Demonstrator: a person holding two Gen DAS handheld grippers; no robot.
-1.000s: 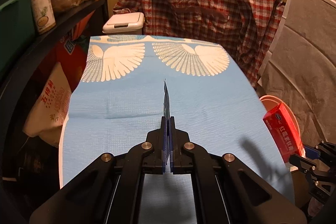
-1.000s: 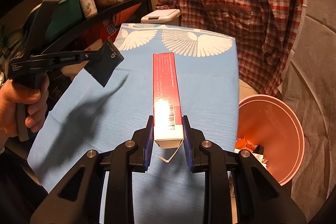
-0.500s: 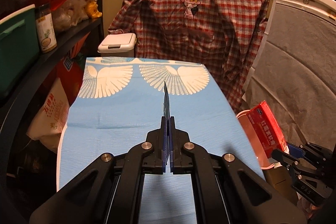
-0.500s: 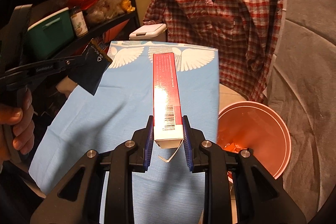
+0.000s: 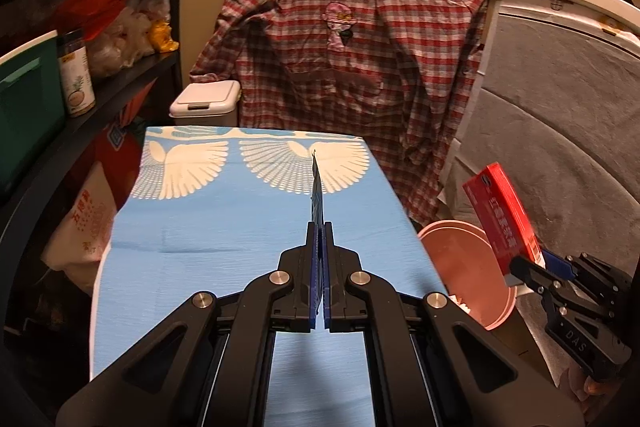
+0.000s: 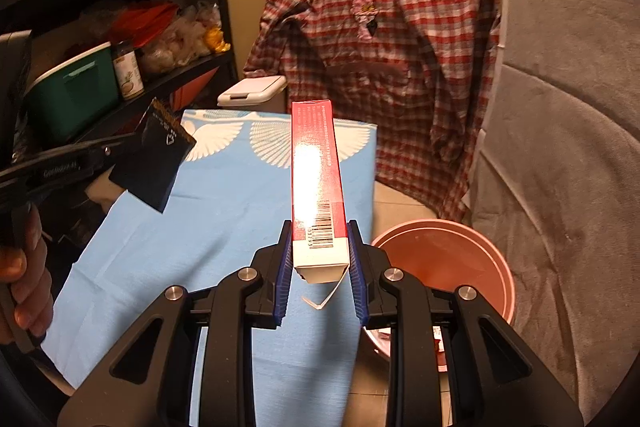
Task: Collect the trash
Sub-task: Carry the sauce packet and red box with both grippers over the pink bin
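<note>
Between right gripper [image 6: 319,259] pads, clamped: long red cardboard box [image 6: 316,179], barcode showing; pink plastic bucket [image 6: 448,259] just right. Left gripper [image 5: 319,263] pinches thin dark-blue foil wrapper [image 6: 154,163].

Count, as I see it: 2 grippers, my left gripper [image 5: 319,251] and right gripper [image 6: 319,259]. 2 trash pcs: 1 red box [image 6: 316,183], 1 dark wrapper [image 6: 154,159]. 1 pink bucket [image 6: 480,247]. 1 table w/ blue cloth [image 5: 224,227]. 1 white lidded bin [image 5: 204,105]. 1 plaid shirt [image 5: 352,67]. On the shelf: 1 green tub [image 6: 76,95], 1 jar [image 6: 128,71].
</note>
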